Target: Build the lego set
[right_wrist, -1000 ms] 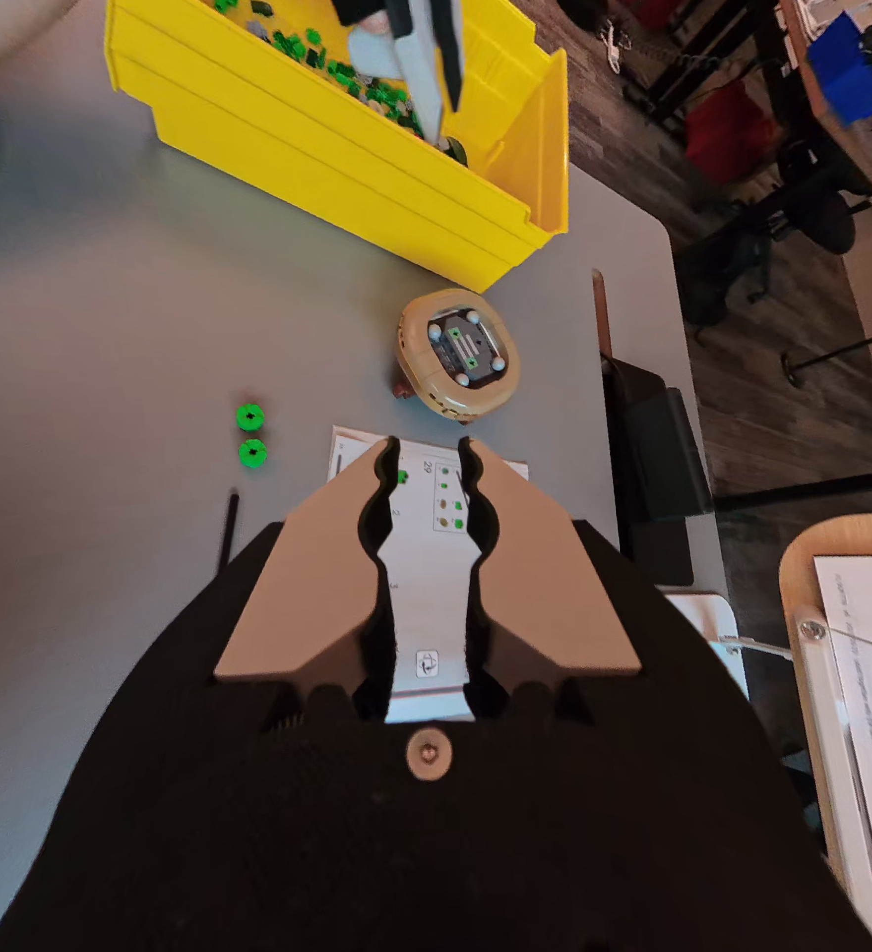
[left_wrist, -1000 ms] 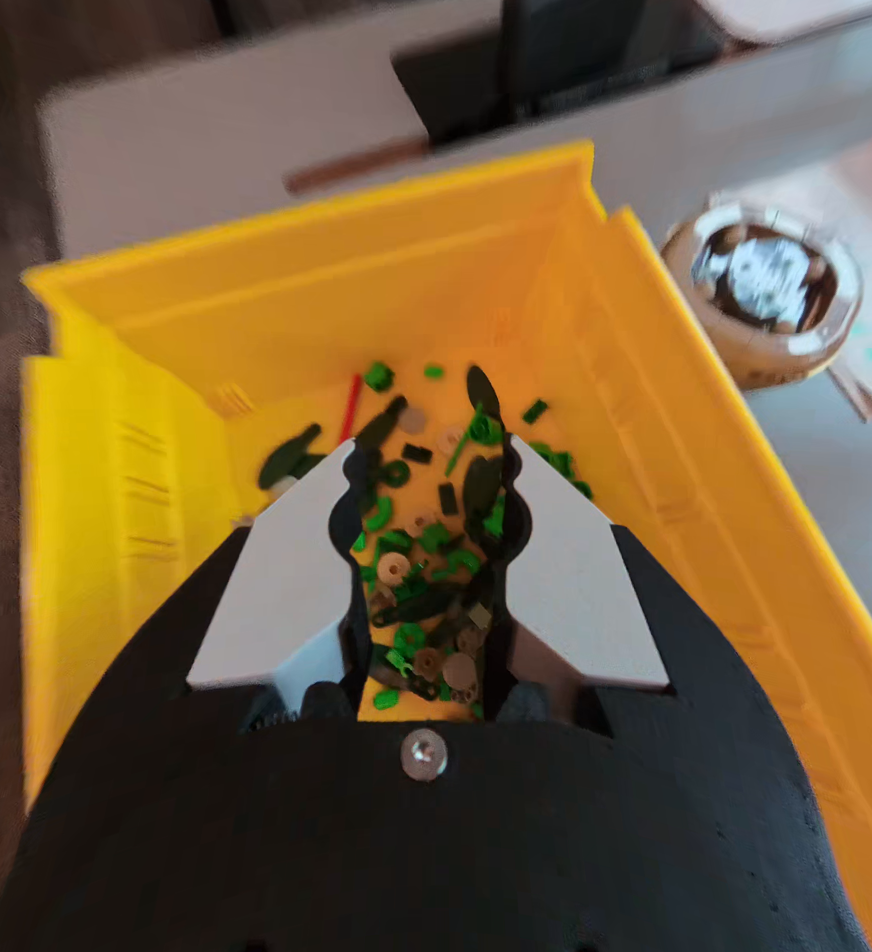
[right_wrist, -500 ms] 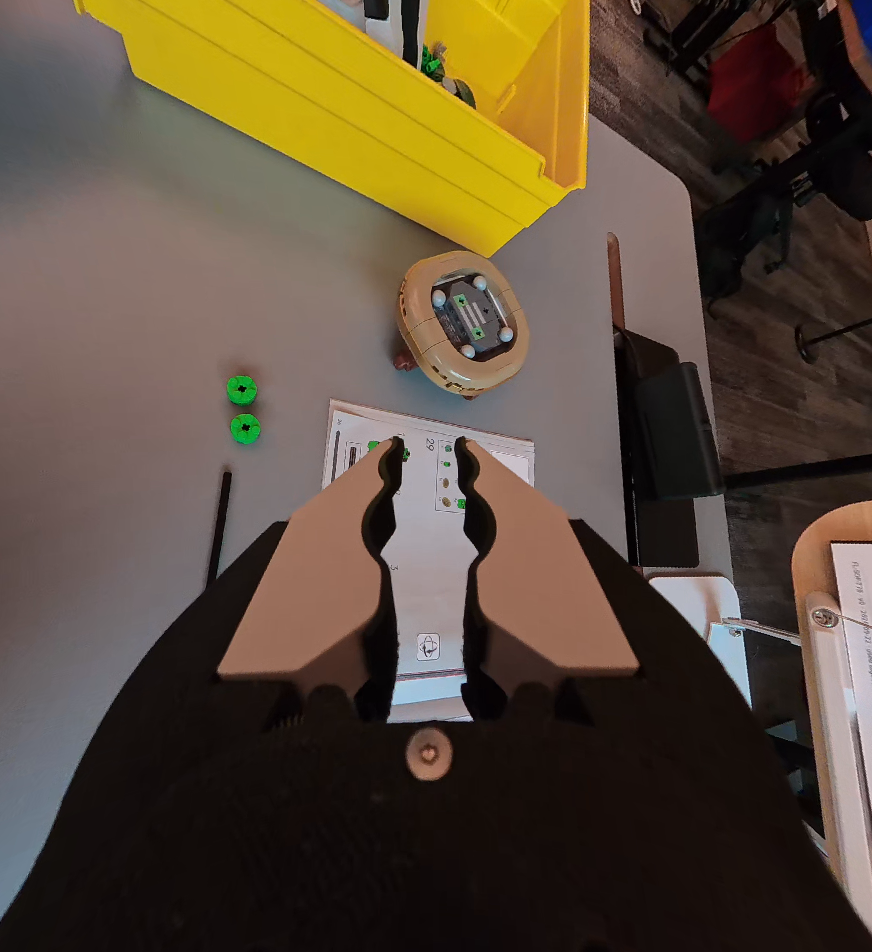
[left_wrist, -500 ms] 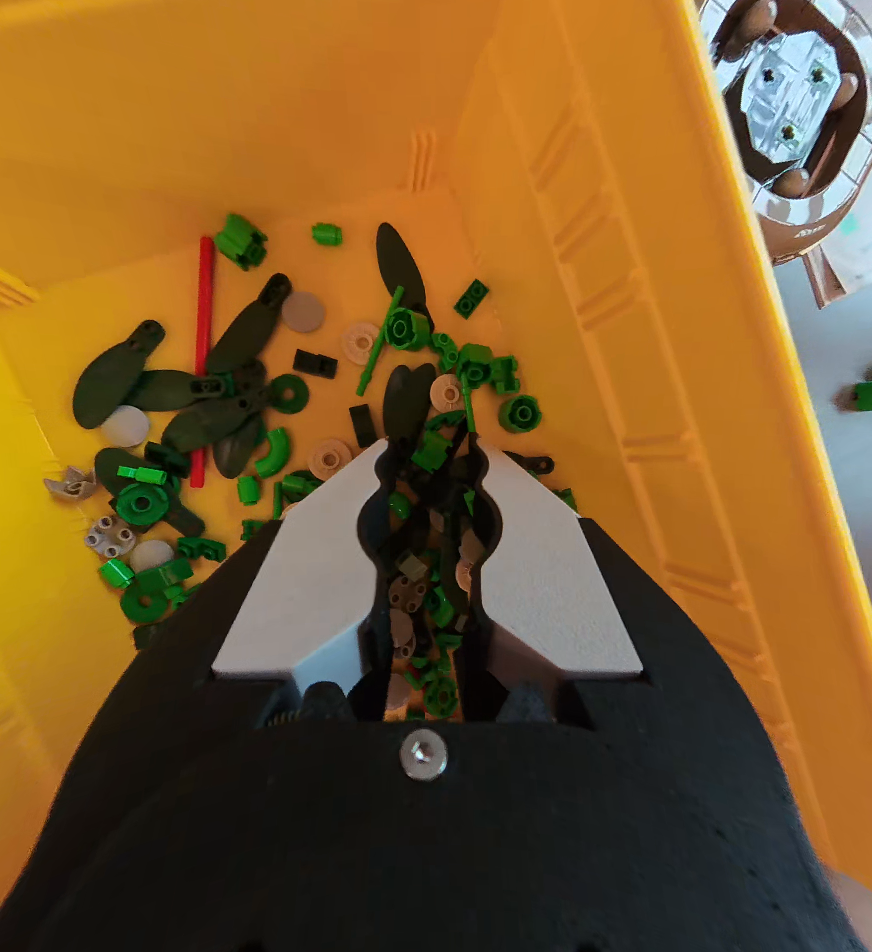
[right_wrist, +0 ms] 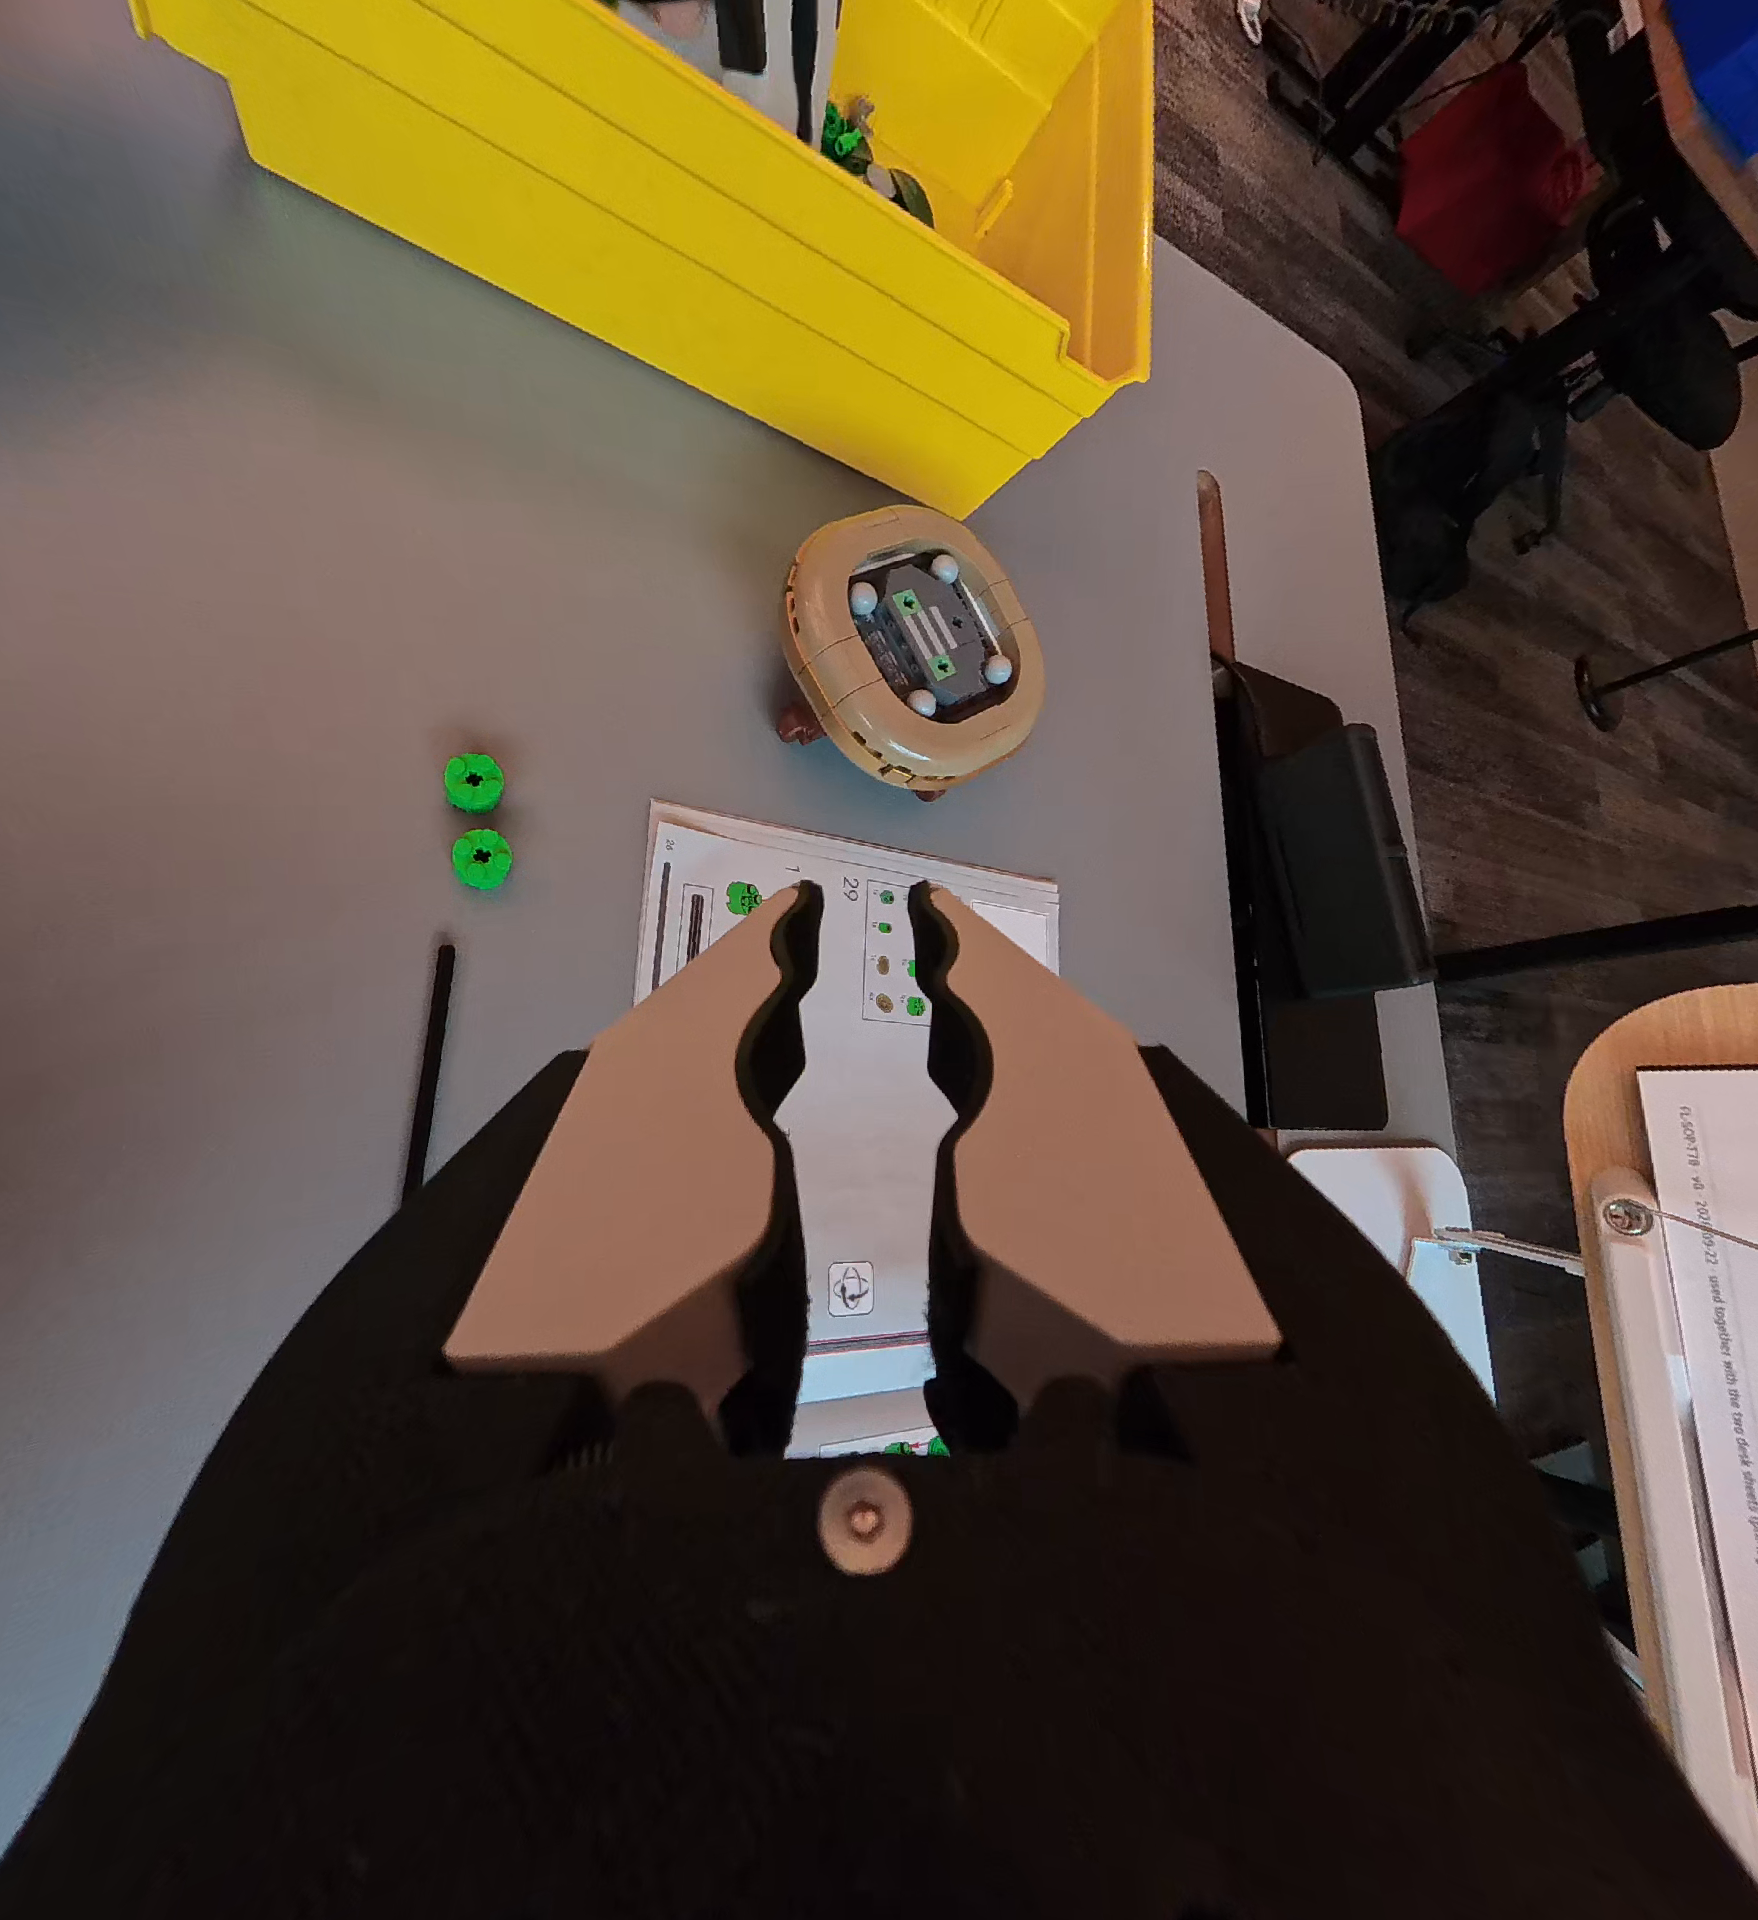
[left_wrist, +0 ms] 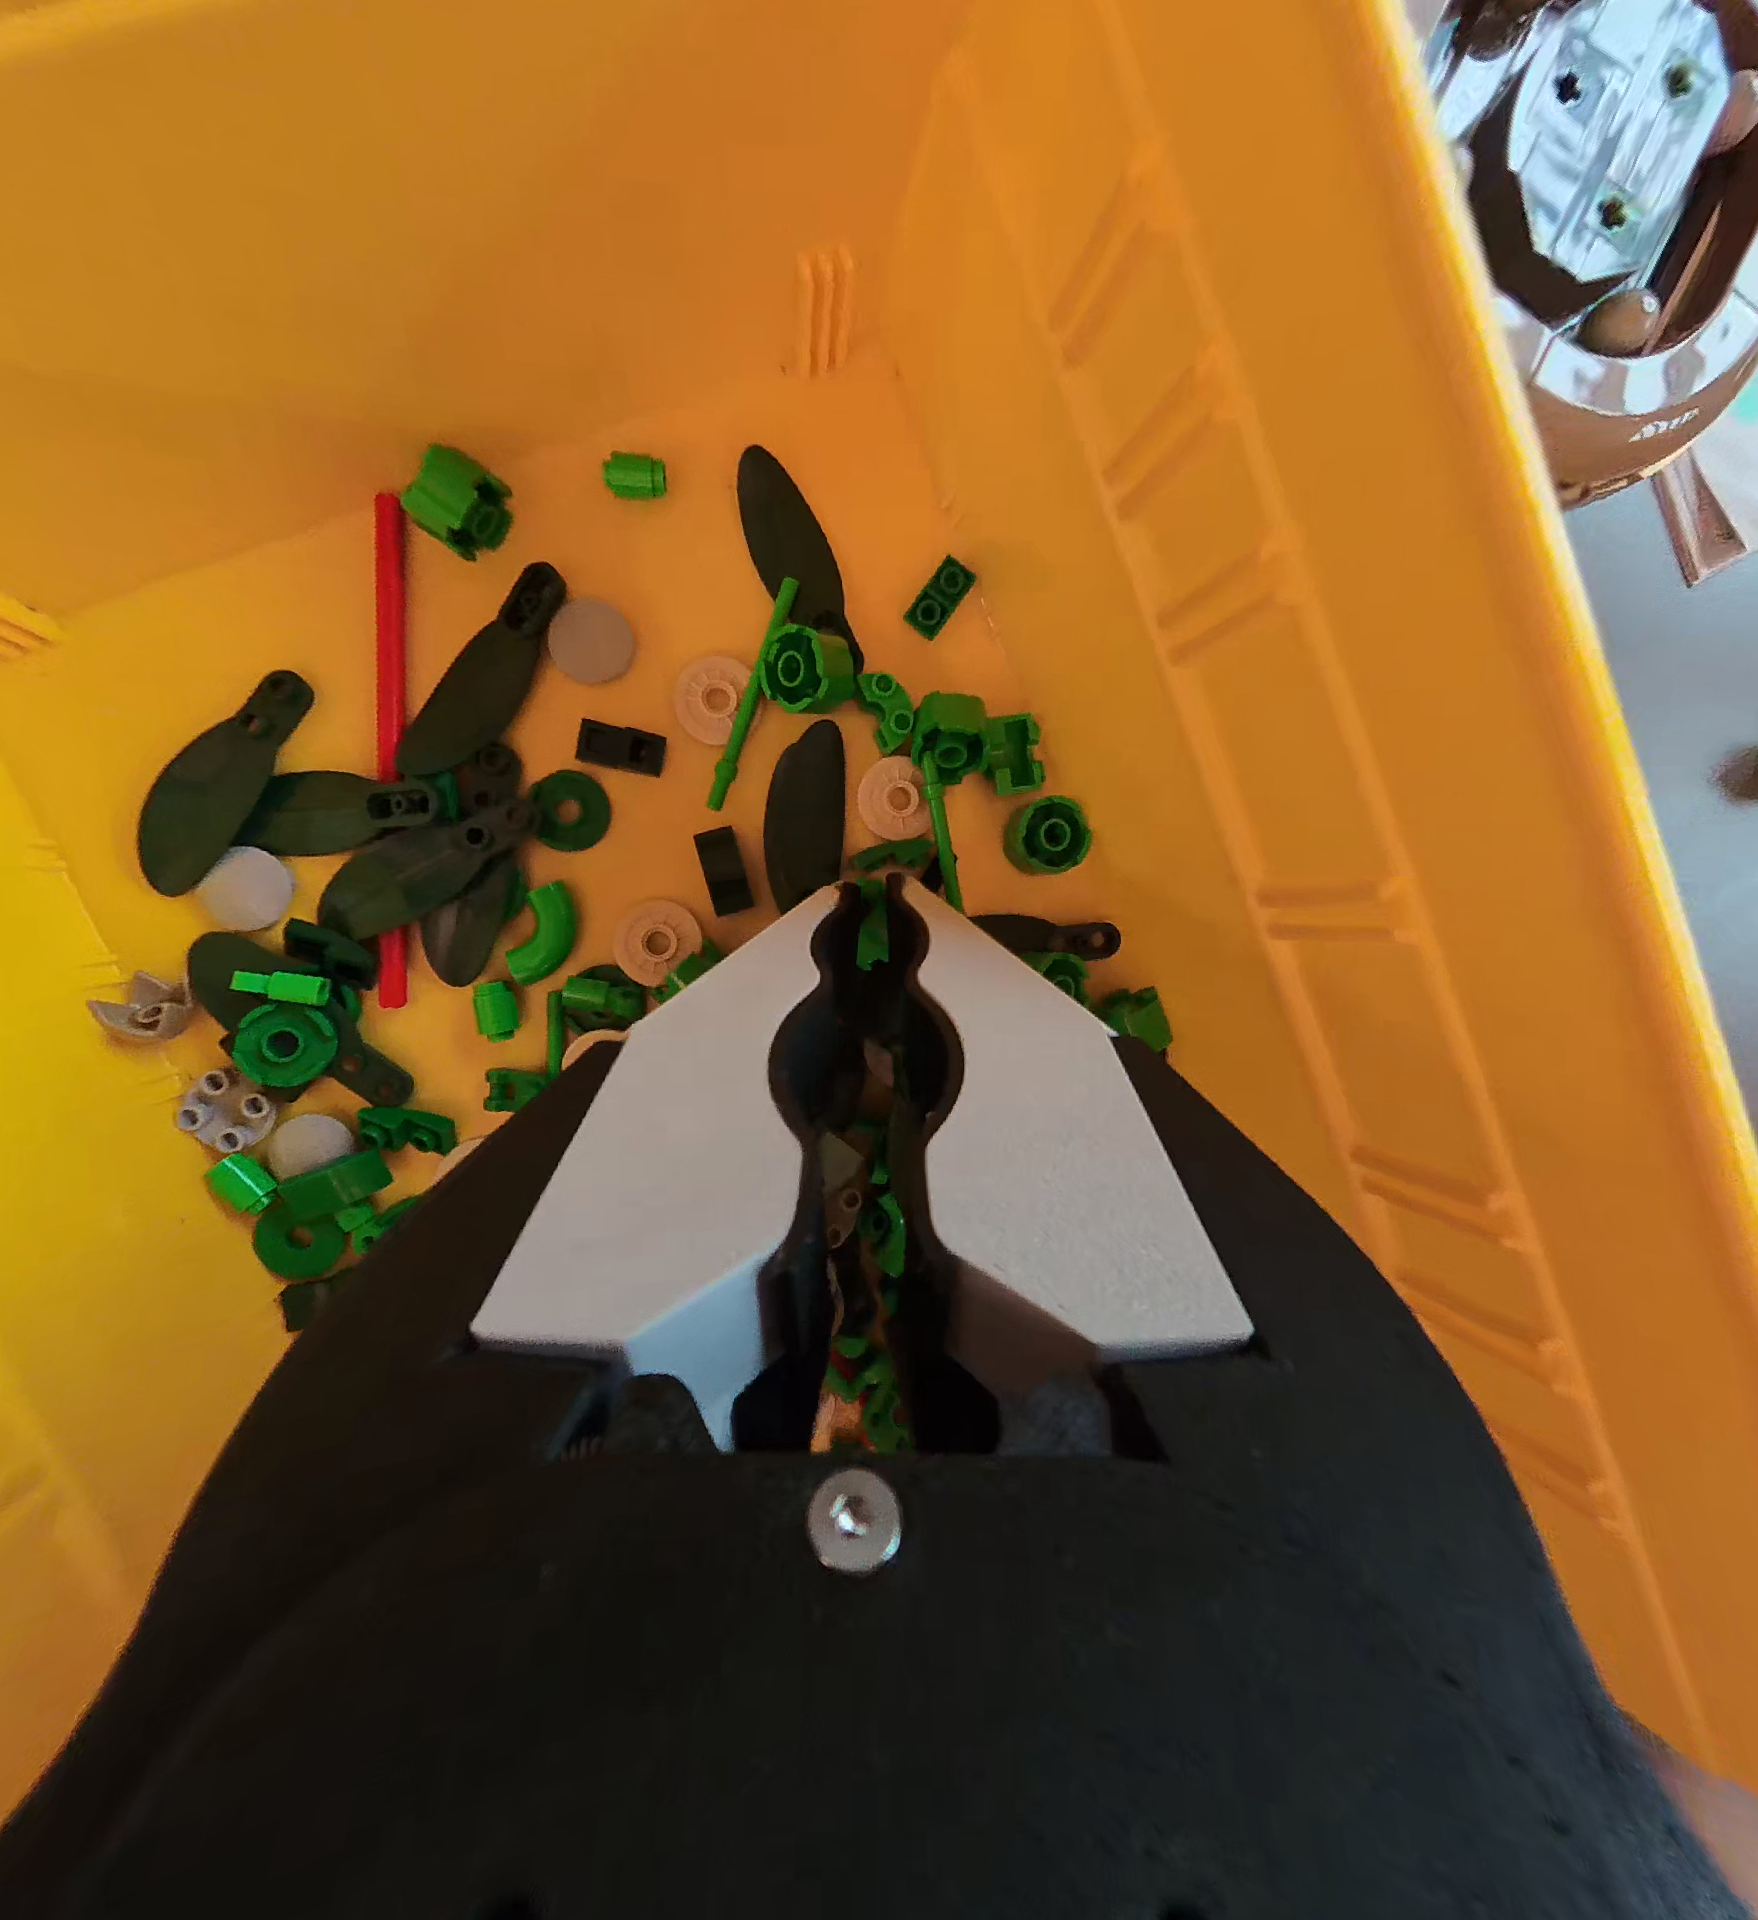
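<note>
My left gripper (left_wrist: 867, 896) is down inside the yellow bin (left_wrist: 1218, 520), over a heap of loose green, dark green, tan and grey lego pieces. Its jaws are nearly closed on a small green piece (left_wrist: 871, 935) pinched at the tips. A red rod (left_wrist: 389, 748) lies to the left in the bin. My right gripper (right_wrist: 862, 894) is open and empty, hovering over the instruction booklet (right_wrist: 854, 1122). The tan round lego build (right_wrist: 911, 644) stands between the booklet and the bin (right_wrist: 646, 239).
Two green round bricks (right_wrist: 475, 781) and a thin black rod (right_wrist: 430, 1060) lie on the grey table (right_wrist: 179, 520) left of the booklet. The table's right edge borders a dark chair (right_wrist: 1322, 883). A wooden board with a paper sheet (right_wrist: 1737, 1351) is at the right. My right fingertips sit around 30 centimetres from my left ones. To reach the red rod (left_wrist: 389, 748) in a straight line is about 9 centimetres for my left fingers, about 35 centimetres for my right.
My left gripper went down into the bin and its jaws closed from wide open onto a small green piece. My right gripper stayed open over the booklet, shifting slightly.
</note>
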`<state>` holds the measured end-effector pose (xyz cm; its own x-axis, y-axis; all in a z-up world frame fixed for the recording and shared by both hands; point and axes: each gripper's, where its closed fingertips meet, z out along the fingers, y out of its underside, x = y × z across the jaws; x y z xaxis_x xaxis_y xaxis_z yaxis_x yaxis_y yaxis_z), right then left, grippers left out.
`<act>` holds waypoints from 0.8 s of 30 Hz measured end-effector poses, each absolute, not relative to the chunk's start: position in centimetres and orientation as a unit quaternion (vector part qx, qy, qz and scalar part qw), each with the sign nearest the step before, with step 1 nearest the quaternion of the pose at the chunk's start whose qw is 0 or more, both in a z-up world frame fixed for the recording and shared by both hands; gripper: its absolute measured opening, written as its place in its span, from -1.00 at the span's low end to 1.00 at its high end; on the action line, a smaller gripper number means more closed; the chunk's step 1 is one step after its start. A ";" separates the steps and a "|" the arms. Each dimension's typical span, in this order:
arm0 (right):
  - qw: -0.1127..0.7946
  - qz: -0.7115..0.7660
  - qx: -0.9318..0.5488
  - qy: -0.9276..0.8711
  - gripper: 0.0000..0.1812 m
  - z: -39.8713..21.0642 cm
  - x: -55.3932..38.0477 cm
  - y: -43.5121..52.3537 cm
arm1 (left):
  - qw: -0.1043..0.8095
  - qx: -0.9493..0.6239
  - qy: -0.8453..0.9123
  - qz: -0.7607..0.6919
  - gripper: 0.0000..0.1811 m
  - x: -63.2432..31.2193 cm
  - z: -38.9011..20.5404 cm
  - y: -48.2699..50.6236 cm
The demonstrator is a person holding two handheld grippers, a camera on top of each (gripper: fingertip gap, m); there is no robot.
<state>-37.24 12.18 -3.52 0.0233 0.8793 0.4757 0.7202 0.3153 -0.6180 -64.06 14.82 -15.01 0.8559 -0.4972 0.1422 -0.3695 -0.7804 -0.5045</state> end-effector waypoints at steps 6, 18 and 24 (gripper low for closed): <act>0.428 0.098 -0.578 -0.688 -0.82 -3.3 -37.0 12.4 | 0.297 -0.924 0.213 -0.114 -0.97 -64.9 -11.7 15.5; 0.479 0.219 -0.586 -0.616 -0.69 0.5 -38.6 12.1 | 0.497 -0.760 0.306 -0.287 -0.98 -54.2 4.4 12.8; 0.593 0.284 -0.481 -0.580 -0.53 6.8 -42.0 8.7 | 0.479 -0.664 0.345 -0.459 -0.98 -47.4 9.4 9.5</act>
